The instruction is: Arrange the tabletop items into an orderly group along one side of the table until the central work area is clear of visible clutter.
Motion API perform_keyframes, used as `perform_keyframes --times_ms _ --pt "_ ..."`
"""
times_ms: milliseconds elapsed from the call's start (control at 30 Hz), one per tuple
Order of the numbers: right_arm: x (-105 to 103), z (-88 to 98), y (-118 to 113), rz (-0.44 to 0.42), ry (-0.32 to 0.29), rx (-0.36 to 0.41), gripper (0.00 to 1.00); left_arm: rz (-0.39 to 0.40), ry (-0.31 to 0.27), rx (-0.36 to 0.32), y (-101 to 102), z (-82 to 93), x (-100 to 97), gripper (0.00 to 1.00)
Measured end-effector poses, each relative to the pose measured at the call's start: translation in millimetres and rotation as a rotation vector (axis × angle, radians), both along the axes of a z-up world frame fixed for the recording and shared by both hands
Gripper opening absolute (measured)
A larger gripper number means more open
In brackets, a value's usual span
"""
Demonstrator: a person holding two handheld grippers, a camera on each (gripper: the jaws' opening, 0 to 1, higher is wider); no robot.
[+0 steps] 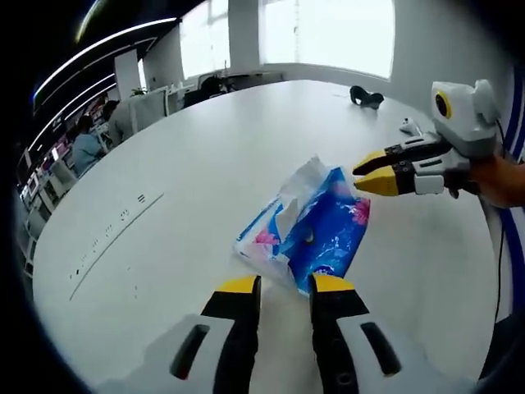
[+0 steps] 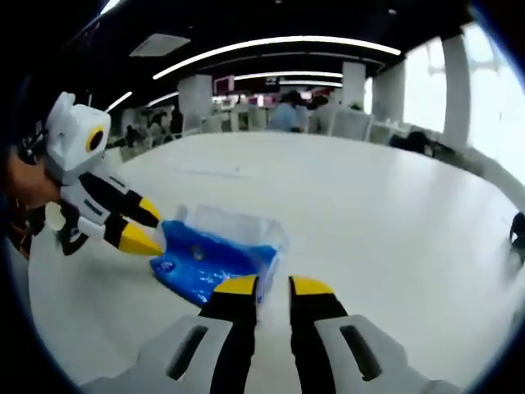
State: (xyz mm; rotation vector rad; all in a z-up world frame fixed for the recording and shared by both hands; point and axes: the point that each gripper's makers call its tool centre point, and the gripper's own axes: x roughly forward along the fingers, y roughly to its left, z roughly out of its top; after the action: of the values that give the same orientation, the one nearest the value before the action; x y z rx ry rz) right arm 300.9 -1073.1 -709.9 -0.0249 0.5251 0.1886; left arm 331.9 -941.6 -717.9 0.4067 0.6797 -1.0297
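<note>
A blue tissue pack [image 1: 316,230], with white tissue sticking out of its top, lies on the white table [image 1: 164,189]. In the left gripper view my left gripper [image 1: 285,285] sits just short of the pack's near corner, jaws a narrow gap apart with nothing in them. My right gripper [image 1: 369,172], held by a hand, comes in from the right with its yellow tips at the pack's far edge. In the right gripper view the tissue pack [image 2: 215,253] lies just ahead and left of my right gripper [image 2: 273,286], which is narrowly open. My left gripper [image 2: 148,226] touches the pack's left end.
A black object [image 1: 366,97] and a small white item [image 1: 408,125] lie far across the table near the windows. The black object [image 2: 518,230] also shows at the right edge. Desks and seated people stand beyond the table [image 2: 369,197].
</note>
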Motion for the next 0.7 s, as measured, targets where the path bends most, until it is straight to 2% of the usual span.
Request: perform_keyframes --times_ms 267,433,700 --pt "-2 12.0 7 0.017 -0.029 0.023 0.2 0.001 -0.011 -0.001 3 8.5 0.7 0.27" --pt "-4 15.4 12 0.031 -0.029 0.025 0.3 -0.007 -0.026 0.003 4 14.5 -0.1 0.3" --pt "-9 22.7 19 0.057 -0.032 0.009 0.43 -0.006 -0.083 0.014 9 25.3 3.2 0.51"
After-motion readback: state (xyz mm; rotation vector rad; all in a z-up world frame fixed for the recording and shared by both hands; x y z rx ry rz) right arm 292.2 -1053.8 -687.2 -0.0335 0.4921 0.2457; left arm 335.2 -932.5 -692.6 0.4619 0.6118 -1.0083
